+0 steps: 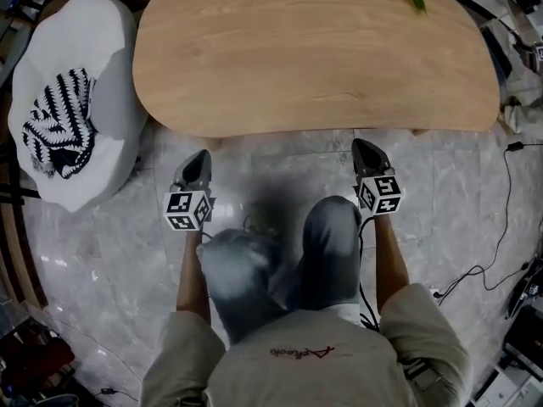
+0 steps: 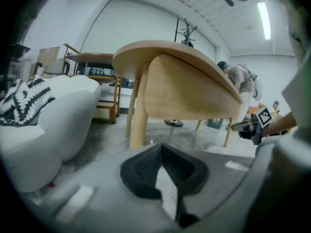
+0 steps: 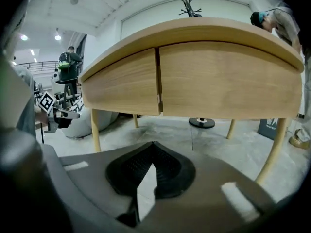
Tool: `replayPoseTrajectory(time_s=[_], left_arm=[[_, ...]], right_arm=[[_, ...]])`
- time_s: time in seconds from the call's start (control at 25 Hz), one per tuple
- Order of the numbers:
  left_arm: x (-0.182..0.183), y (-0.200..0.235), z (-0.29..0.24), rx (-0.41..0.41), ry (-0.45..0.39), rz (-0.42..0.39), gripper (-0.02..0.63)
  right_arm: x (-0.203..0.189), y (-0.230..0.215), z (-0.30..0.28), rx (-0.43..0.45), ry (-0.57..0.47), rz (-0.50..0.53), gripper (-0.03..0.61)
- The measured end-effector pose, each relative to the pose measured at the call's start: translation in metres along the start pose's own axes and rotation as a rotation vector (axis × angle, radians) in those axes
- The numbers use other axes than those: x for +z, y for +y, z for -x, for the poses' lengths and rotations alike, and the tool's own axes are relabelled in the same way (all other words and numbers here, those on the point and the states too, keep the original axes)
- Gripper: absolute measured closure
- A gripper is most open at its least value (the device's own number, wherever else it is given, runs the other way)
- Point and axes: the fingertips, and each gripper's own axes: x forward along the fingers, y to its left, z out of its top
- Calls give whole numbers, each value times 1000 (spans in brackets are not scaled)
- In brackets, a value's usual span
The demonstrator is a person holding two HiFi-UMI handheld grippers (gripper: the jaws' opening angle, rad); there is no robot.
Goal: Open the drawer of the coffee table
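The oval wooden coffee table (image 1: 314,49) fills the top of the head view. Its two closed drawer fronts, the left drawer (image 3: 124,87) and the right drawer (image 3: 228,84), face me in the right gripper view, split by a narrow seam. My left gripper (image 1: 200,158) hangs shut and empty just short of the table's near edge, on the left. My right gripper (image 1: 363,146) is shut and empty too, level with it on the right. In the left gripper view the table's end (image 2: 189,91) shows from low down, and the left gripper (image 2: 163,147) holds nothing. The right gripper (image 3: 154,146) points at the drawers.
A white pouf (image 1: 81,100) with a black-and-white patterned cloth (image 1: 59,125) stands left of the table. My knees (image 1: 288,253) are bent between the grippers over the marble floor. Cables (image 1: 501,227) trail on the right. A person (image 3: 279,16) bends beyond the table; another person (image 3: 68,64) stands far left.
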Motion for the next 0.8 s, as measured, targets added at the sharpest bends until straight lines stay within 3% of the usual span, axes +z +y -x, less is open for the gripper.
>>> replayPoseTrajectory(time_s=[0.12,0.36,0.68,0.72,0.8], left_arm=[[-1,-8,-8,-19,-30,7,614],[13,-18,-4,-99,-133,118,614],[36,-17,-12,-298,-276,477,606],[37,-16,-13,-321,-291,523,567],[38,-14,-15,-353,-306,582,513]], right_arm=[[-2,-1,-5,27,-50,-21,574],[2,8,-9,151,-132,-153,574],[26,17,-16,368,-258,-476,572],[28,17,-18,395,-271,-511,572],[33,15,-21,443,-305,-585,500]])
